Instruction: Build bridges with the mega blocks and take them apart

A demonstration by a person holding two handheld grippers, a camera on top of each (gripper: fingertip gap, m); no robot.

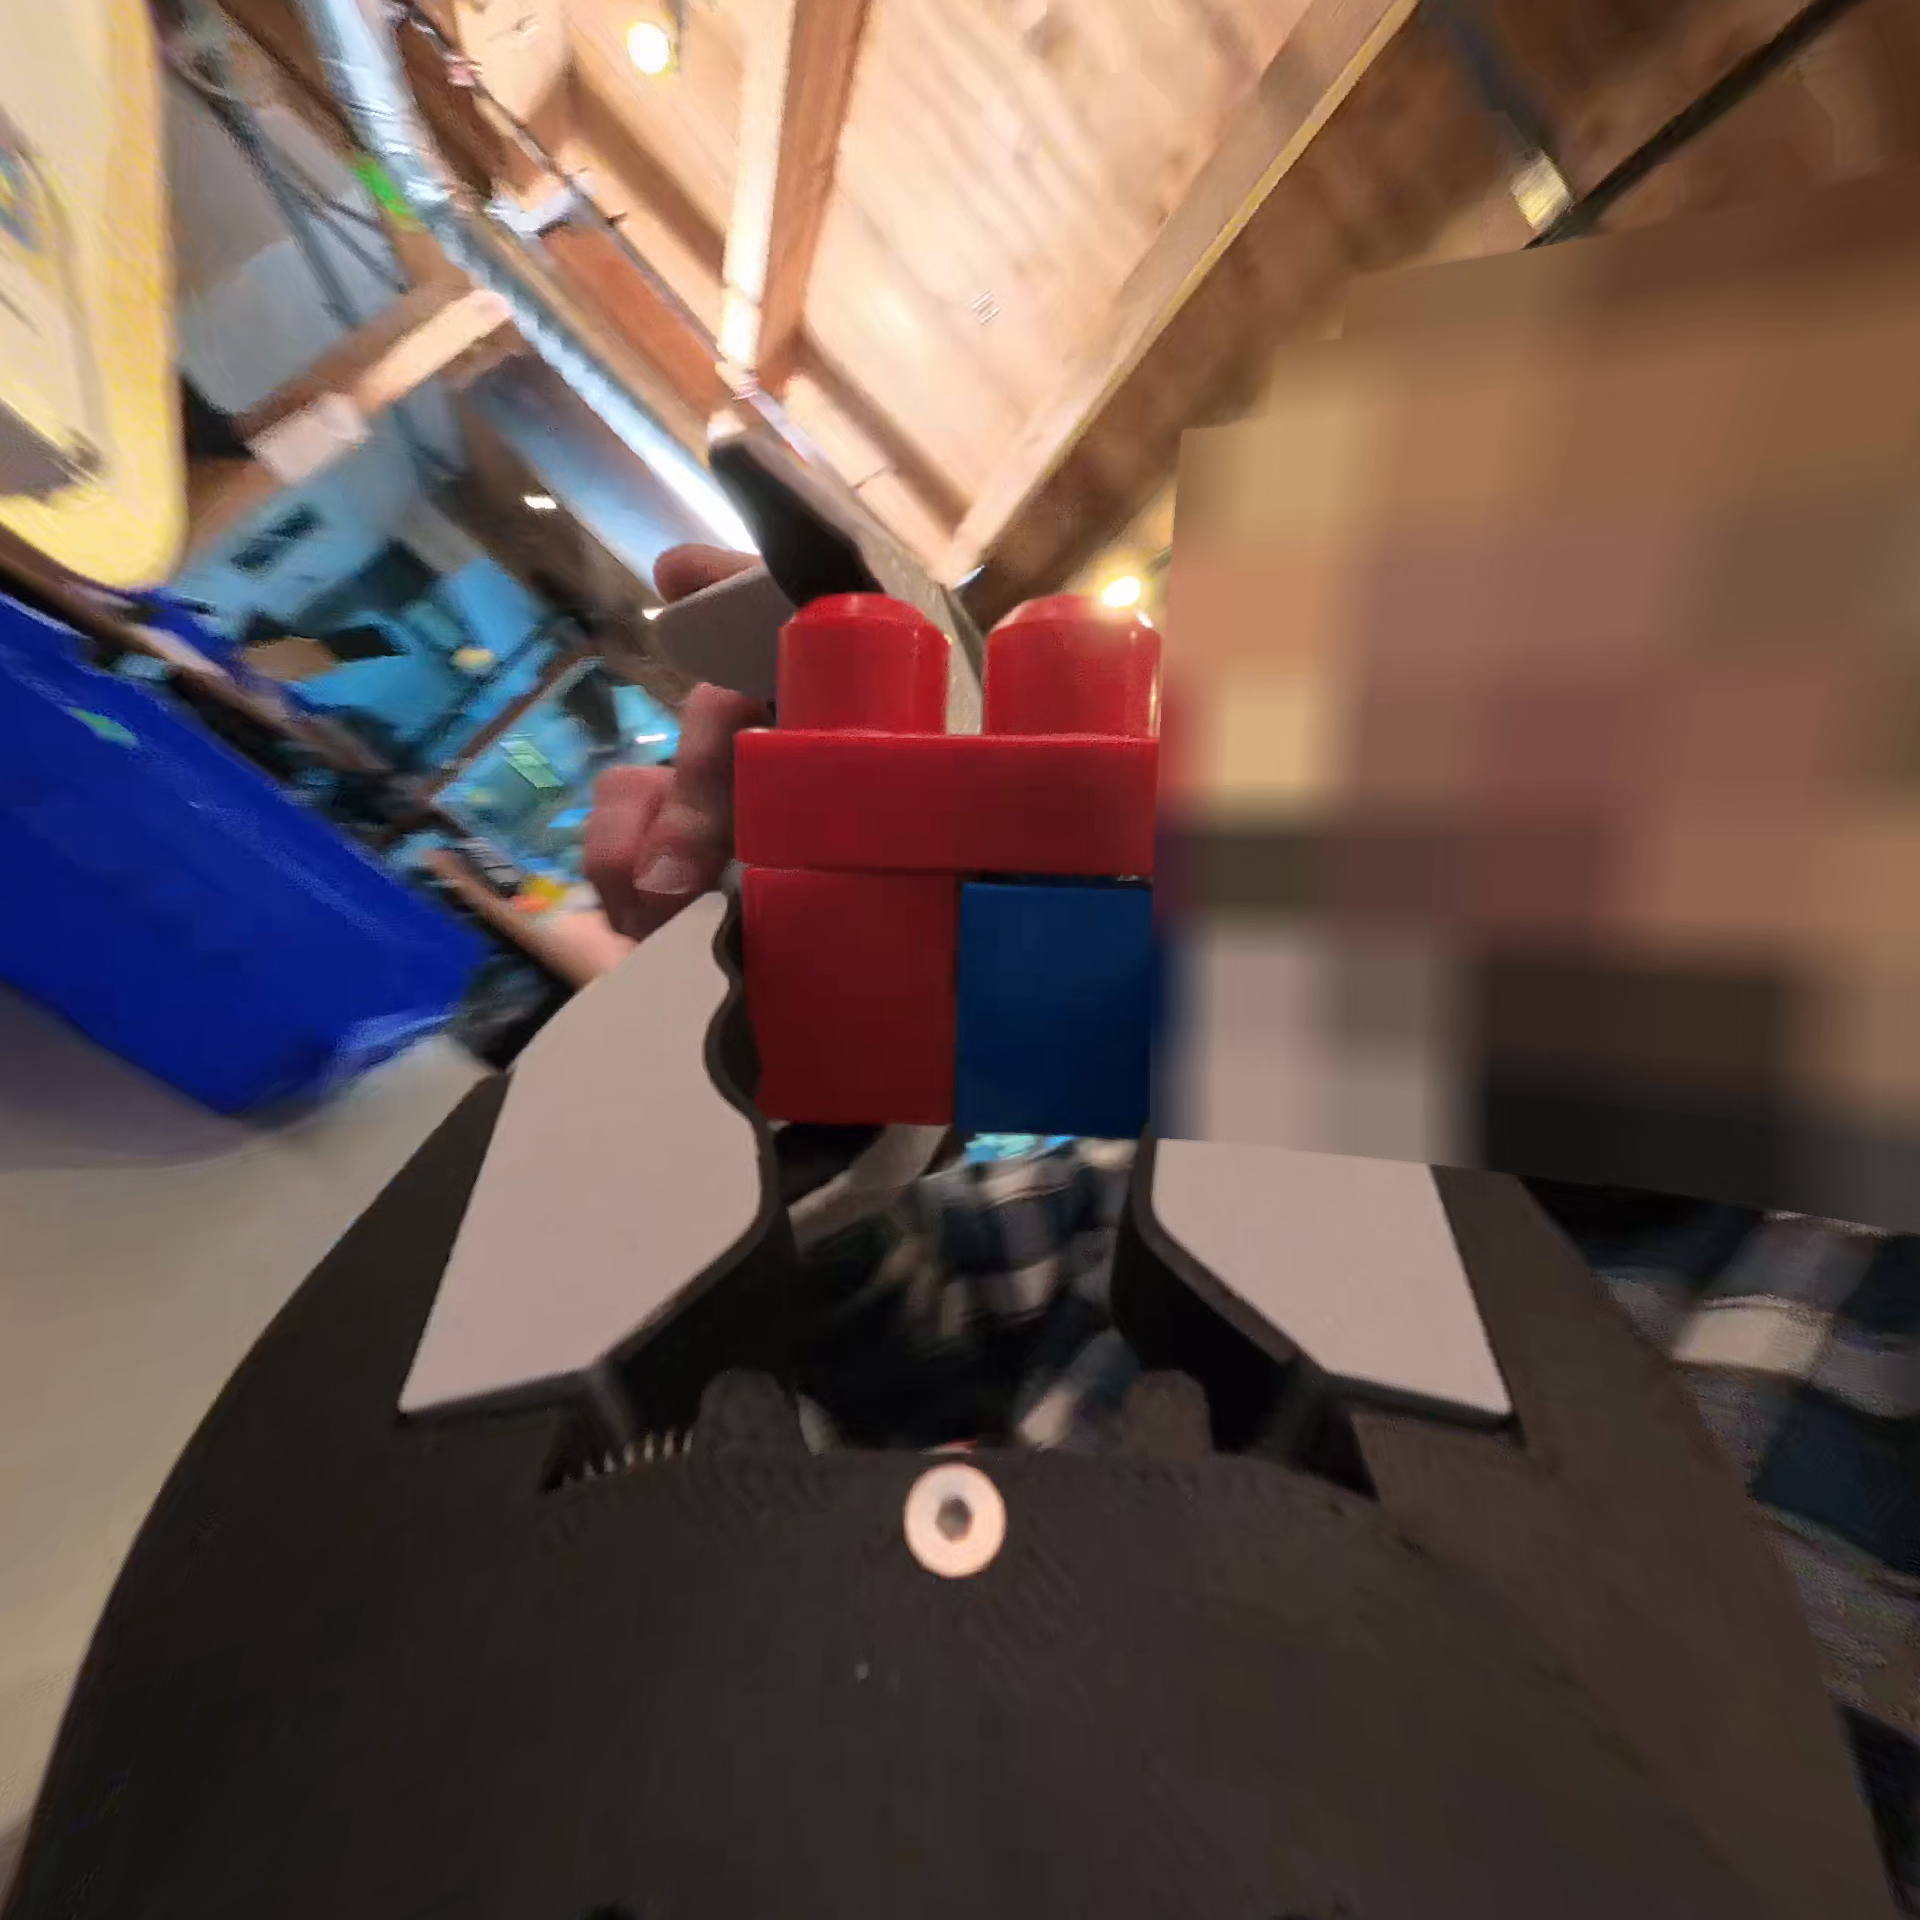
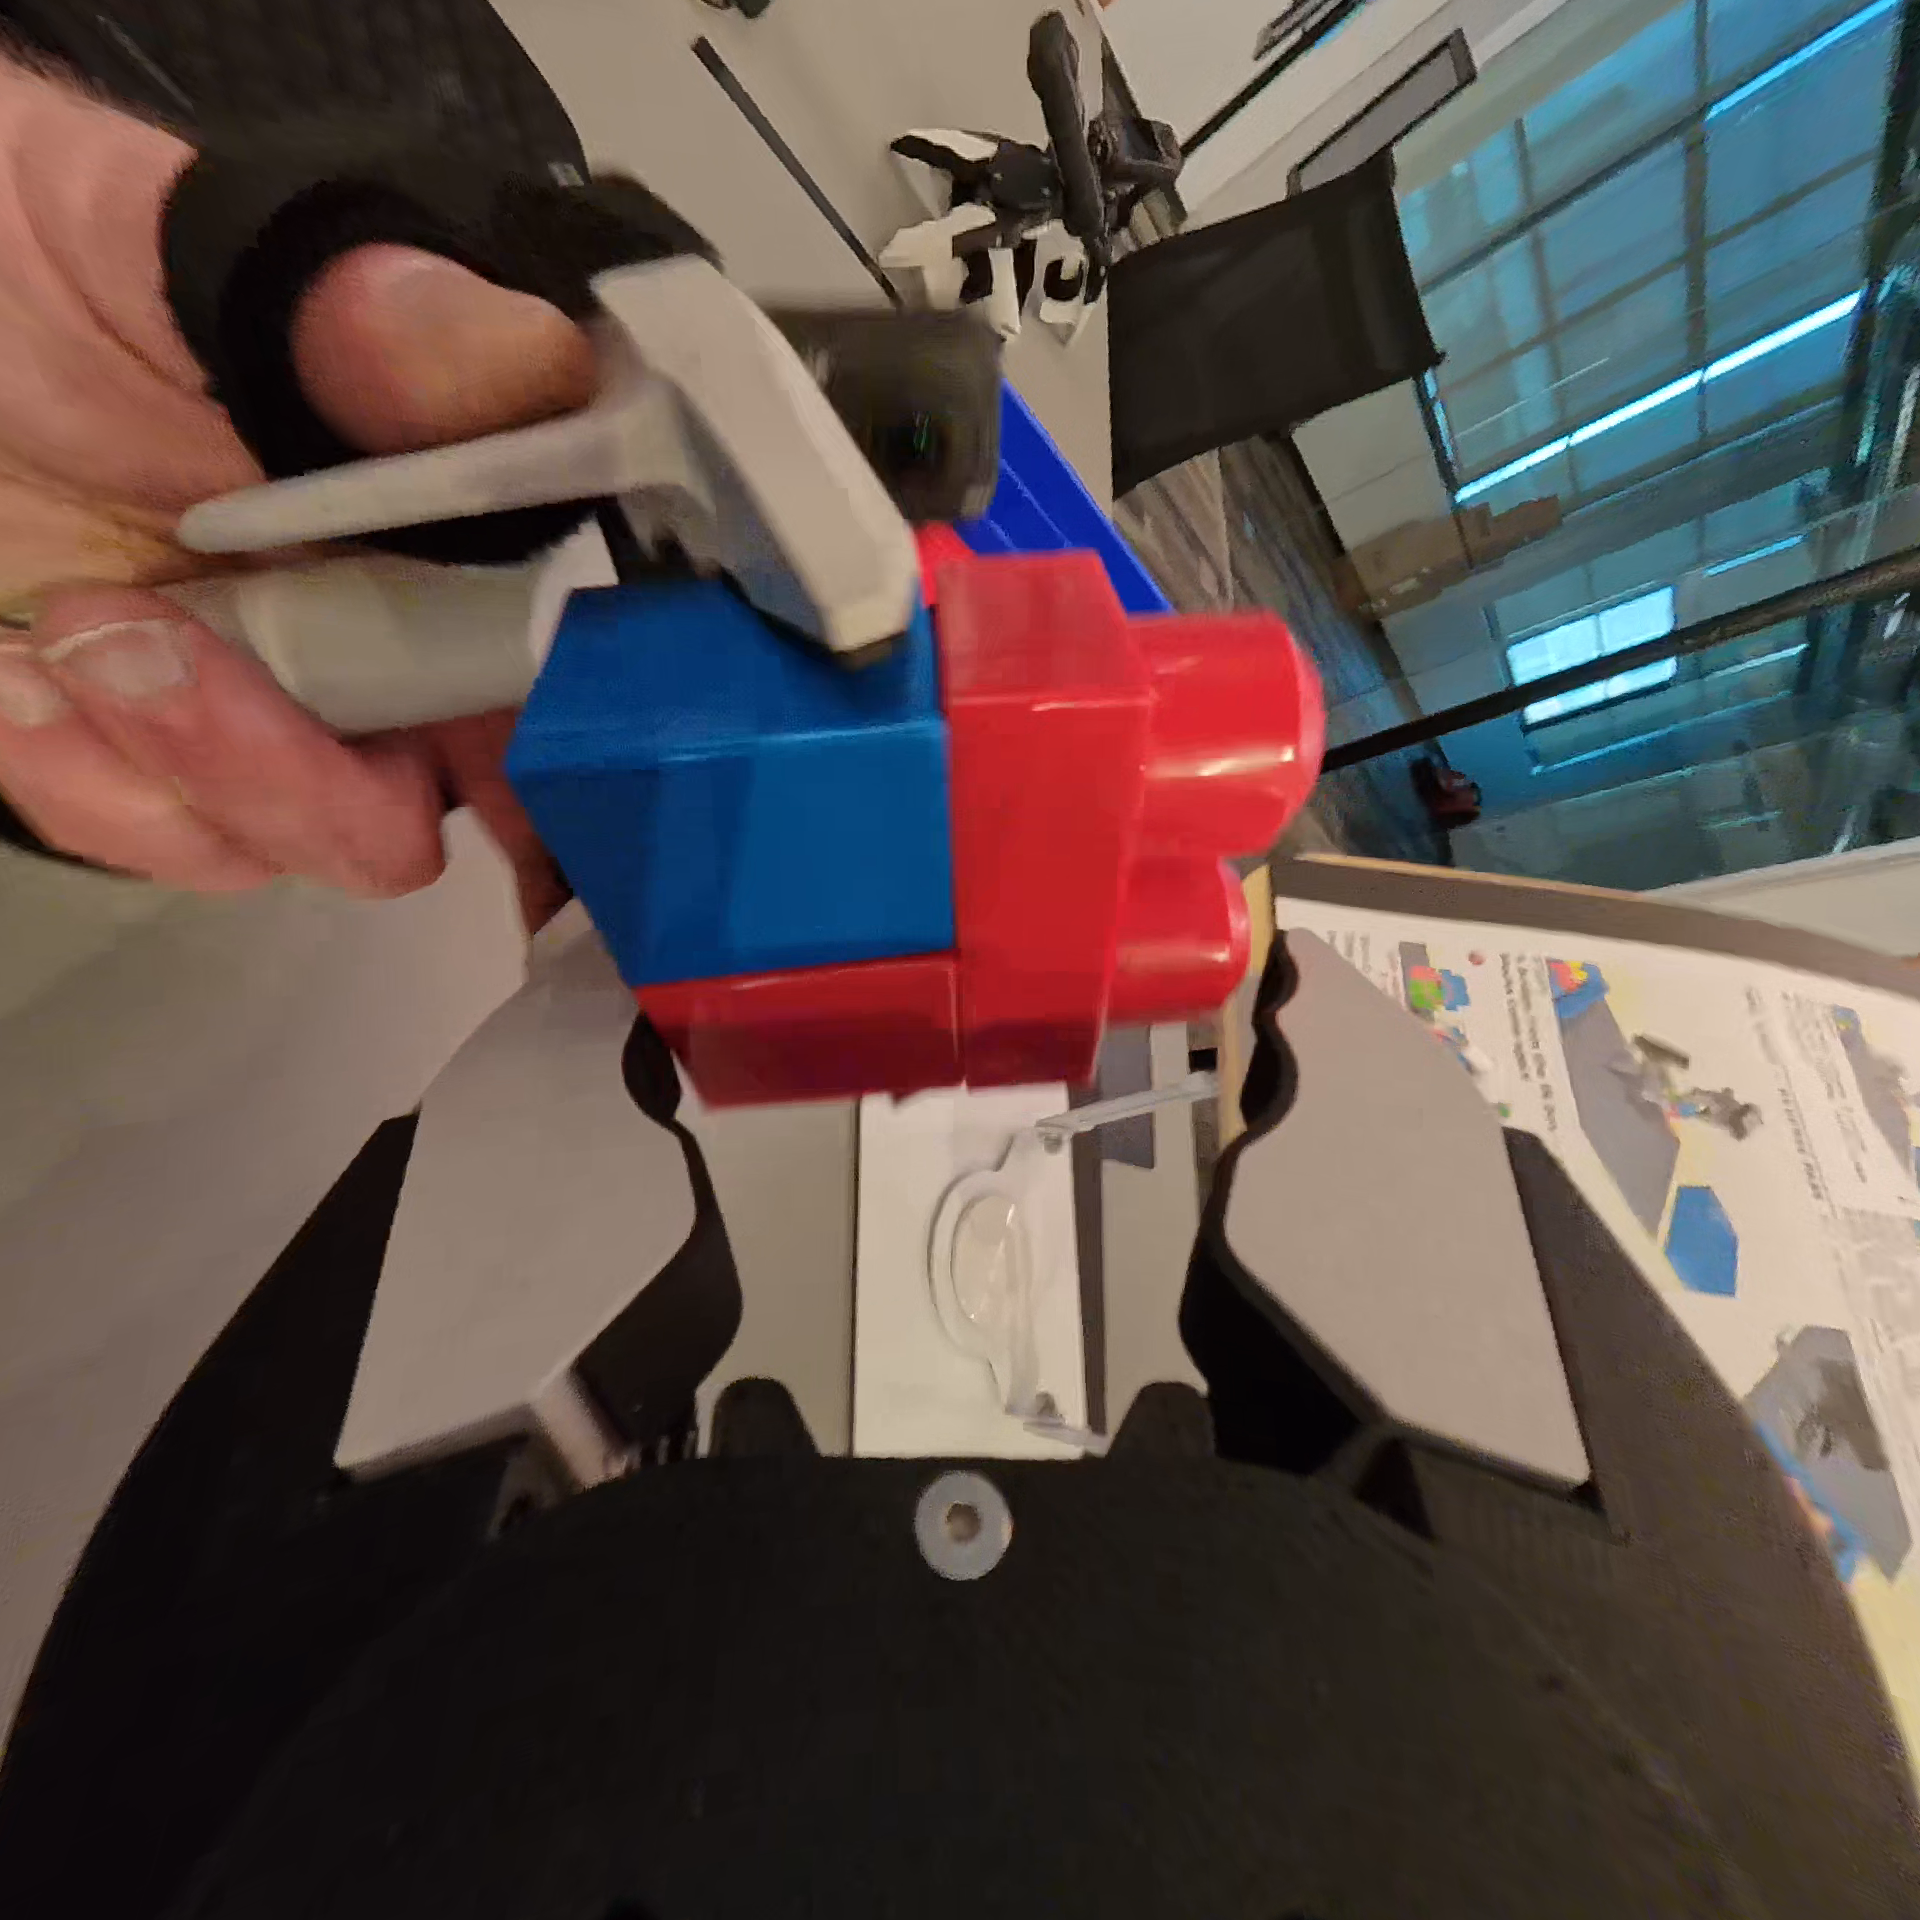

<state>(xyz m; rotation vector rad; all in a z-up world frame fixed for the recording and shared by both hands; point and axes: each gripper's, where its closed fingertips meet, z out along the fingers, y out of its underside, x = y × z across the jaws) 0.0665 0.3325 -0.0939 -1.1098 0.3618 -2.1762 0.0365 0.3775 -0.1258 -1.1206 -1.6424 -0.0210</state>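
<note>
The small bridge (image 2: 914, 810), a red two-stud block capping a red and a blue block, hangs clamped at its lower blocks between the left gripper's (image 1: 951, 997) fingers, studs pointing away, while the right gripper's (image 2: 956, 1039) fingers stand wide just before it, gripping nothing.

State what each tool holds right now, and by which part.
Left tool: the red-and-blue block stack, gripped across its two lower blocks, one finger on the blue block. Right tool: open, holding nothing.
</note>
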